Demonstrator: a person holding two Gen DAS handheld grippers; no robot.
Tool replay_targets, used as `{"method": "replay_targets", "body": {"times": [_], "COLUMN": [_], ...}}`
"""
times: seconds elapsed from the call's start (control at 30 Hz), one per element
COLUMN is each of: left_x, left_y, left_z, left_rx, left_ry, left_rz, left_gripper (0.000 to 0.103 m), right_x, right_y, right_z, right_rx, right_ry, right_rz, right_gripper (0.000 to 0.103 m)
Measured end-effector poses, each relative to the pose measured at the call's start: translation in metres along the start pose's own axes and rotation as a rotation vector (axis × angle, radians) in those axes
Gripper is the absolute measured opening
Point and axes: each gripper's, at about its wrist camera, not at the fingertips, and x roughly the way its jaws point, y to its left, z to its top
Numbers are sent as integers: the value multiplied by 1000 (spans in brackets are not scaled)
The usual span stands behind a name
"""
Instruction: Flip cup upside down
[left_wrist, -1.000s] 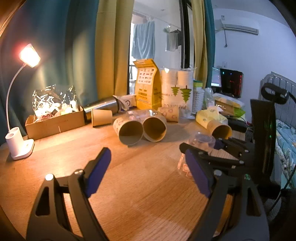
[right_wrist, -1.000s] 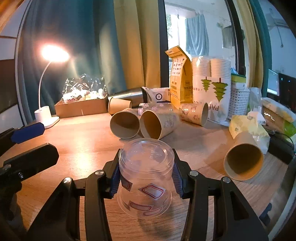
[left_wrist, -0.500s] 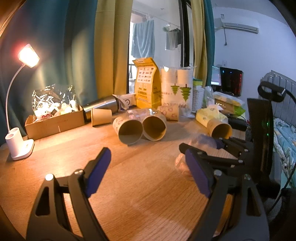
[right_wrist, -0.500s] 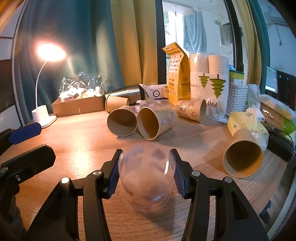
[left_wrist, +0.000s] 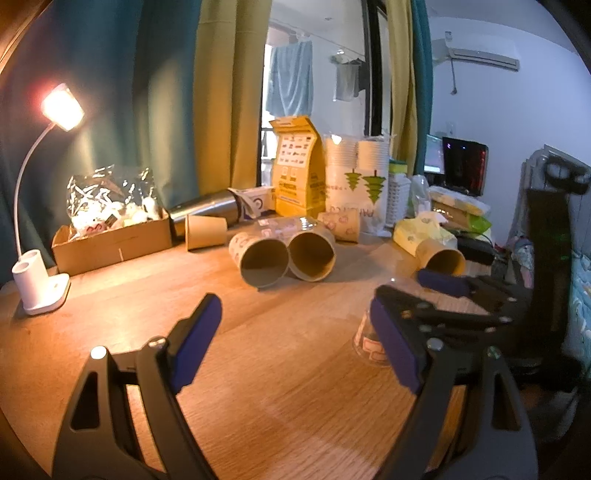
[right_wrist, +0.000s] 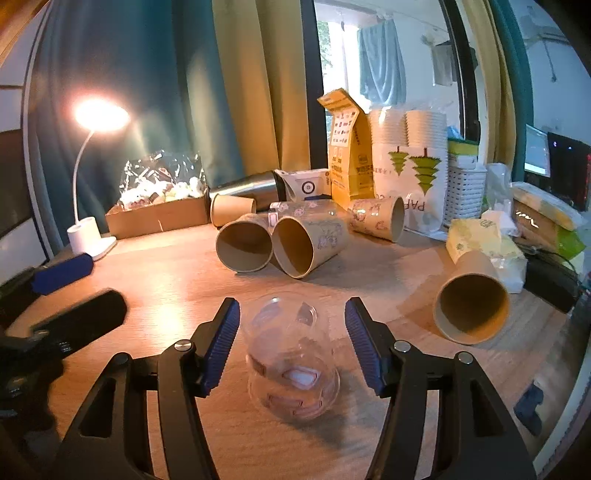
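A clear plastic cup (right_wrist: 291, 358) with red and white labels stands upside down on the wooden table (right_wrist: 173, 280), rim down. My right gripper (right_wrist: 291, 343) is open, its blue pads on either side of the cup with a gap on both sides. In the left wrist view part of the cup (left_wrist: 367, 341) shows behind my left gripper's right finger. My left gripper (left_wrist: 295, 339) is open and empty above the table, left of the cup.
Several brown paper cups (right_wrist: 243, 251) lie on their sides mid-table, another (right_wrist: 471, 306) at the right. A lit desk lamp (right_wrist: 88, 236), a cardboard box (right_wrist: 159, 218), a yellow bag (right_wrist: 347, 147) and stacked cups (right_wrist: 406, 162) line the back.
My right gripper was shut on the upside-down cup; it lowered the cup onto the table and opened. The left gripper has hardly moved.
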Motion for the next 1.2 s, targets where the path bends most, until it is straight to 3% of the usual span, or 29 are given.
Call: {"method": "replay_targets", "body": {"times": [0.07,0.27,1.2], "left_x": [-1,-3,-5], "left_y": [0,-1,-5], "left_z": [0,0,0], "left_rx": [1,4,19], "left_ry": [-3,-15,-16], "left_rz": [-2,3,3], "left_gripper": [84,84,84], "right_x": [-13,-37,-39], "right_y": [0,1,-8], "right_z": [-2,-8,-13], "right_rx": [21,54,91], "right_ry": [4,37,44], "right_rz": [7,21,-5], "right_gripper": [68,69,69]}}
